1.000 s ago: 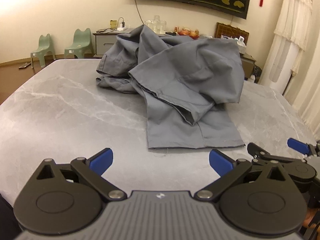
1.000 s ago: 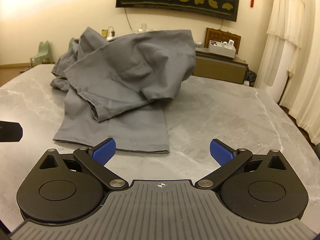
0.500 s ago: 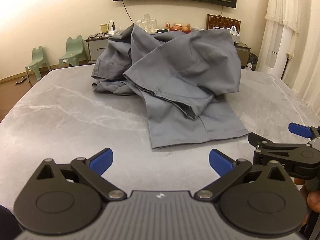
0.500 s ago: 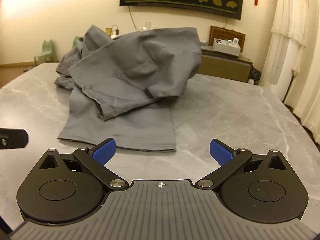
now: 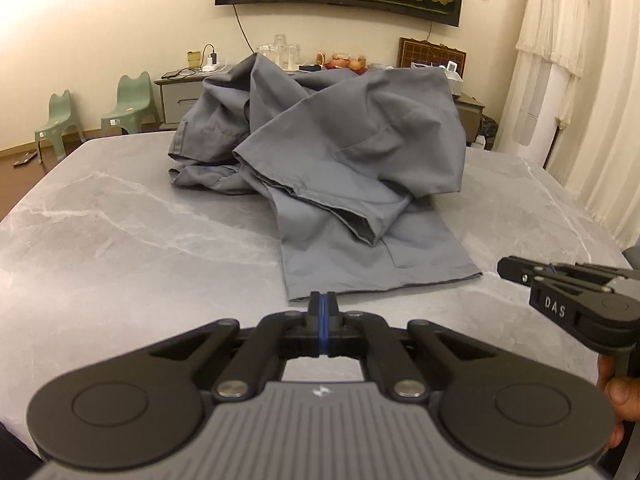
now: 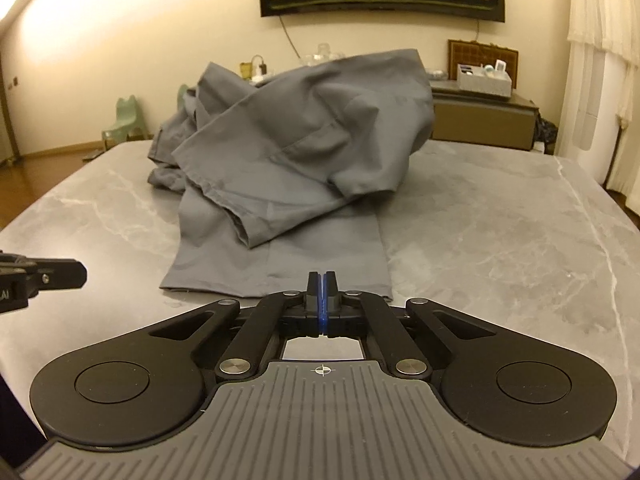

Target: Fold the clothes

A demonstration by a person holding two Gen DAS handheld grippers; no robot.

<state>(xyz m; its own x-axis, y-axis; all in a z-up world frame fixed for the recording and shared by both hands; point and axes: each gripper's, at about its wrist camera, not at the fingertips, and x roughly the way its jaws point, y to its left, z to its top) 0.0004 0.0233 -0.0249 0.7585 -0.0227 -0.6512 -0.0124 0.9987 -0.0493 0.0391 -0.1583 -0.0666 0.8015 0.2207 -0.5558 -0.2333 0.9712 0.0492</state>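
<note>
The grey garment (image 5: 340, 168) is lying crumpled on the surface (image 5: 120, 248); both hand-held grippers (image 5: 323, 304) (image 6: 321, 286), fully closed and empty, are hovering near its hem, needing to open before gripping corners.

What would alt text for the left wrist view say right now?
A crumpled grey garment lies heaped on a grey marble table, its flat hem nearest the camera. The left gripper is shut just short of that hem, and the right gripper reaches in from the right.
</note>
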